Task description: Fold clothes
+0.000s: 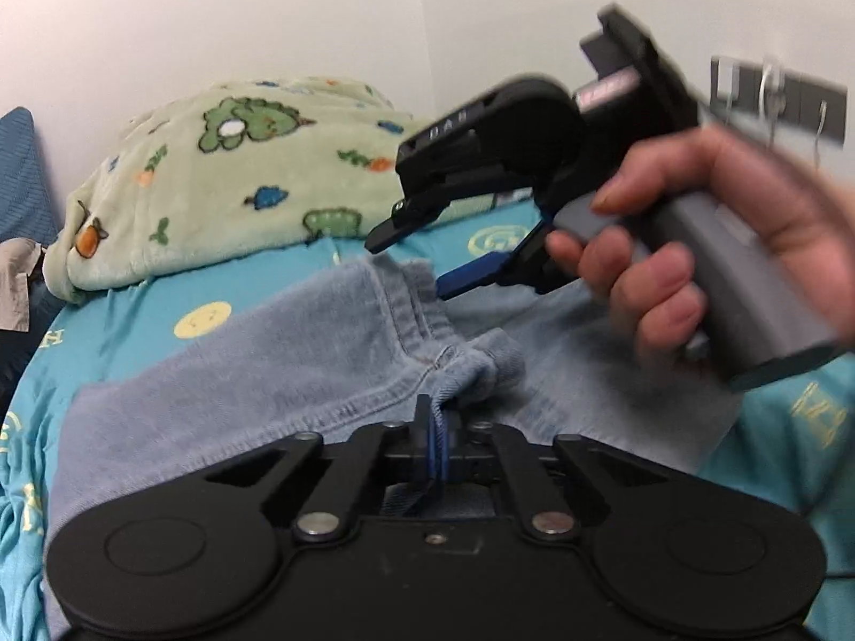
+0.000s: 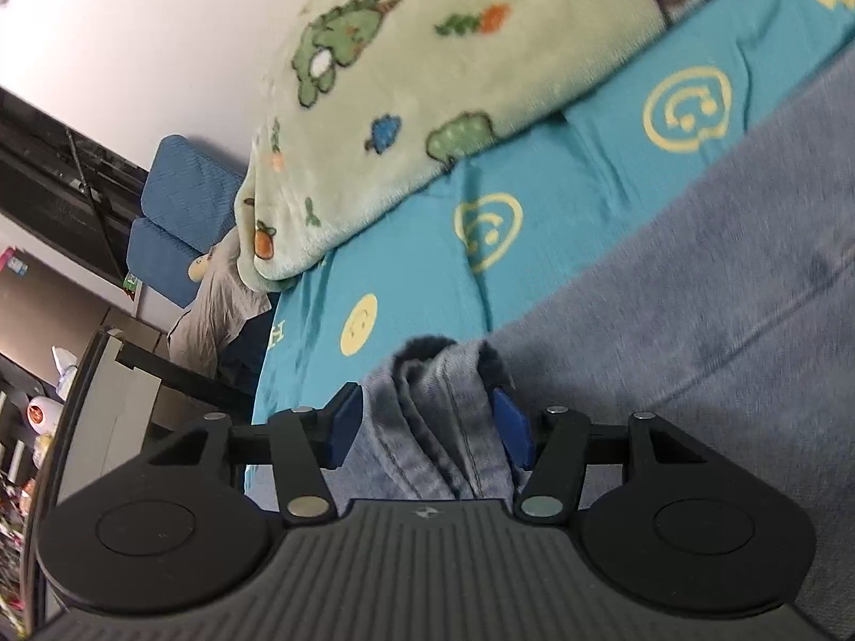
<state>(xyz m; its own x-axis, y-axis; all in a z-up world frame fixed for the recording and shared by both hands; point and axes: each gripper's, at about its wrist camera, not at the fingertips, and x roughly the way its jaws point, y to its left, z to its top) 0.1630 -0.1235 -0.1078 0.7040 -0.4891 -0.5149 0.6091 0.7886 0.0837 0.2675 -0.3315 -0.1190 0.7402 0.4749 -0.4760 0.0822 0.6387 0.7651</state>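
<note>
Light blue jeans [image 1: 278, 363] lie spread on a turquoise bed sheet [image 1: 160, 299]. My left gripper [image 1: 435, 416] is shut on a bunched fold of the jeans near the crotch seam. My right gripper [image 1: 411, 262], held in a hand, hovers above the jeans' waistband with its jaws apart. In the right wrist view the right gripper [image 2: 427, 422] is open, with a bunched fold of the jeans [image 2: 443, 406] lying between the blue pads [image 2: 342, 422], which stand beside the cloth.
A green cartoon-print fleece blanket [image 1: 224, 181] is heaped at the back of the bed against a white wall. A blue cushion [image 2: 181, 213] and a grey garment [image 2: 219, 310] lie past the bed's left edge. Wall hooks [image 1: 775, 101] are at the right.
</note>
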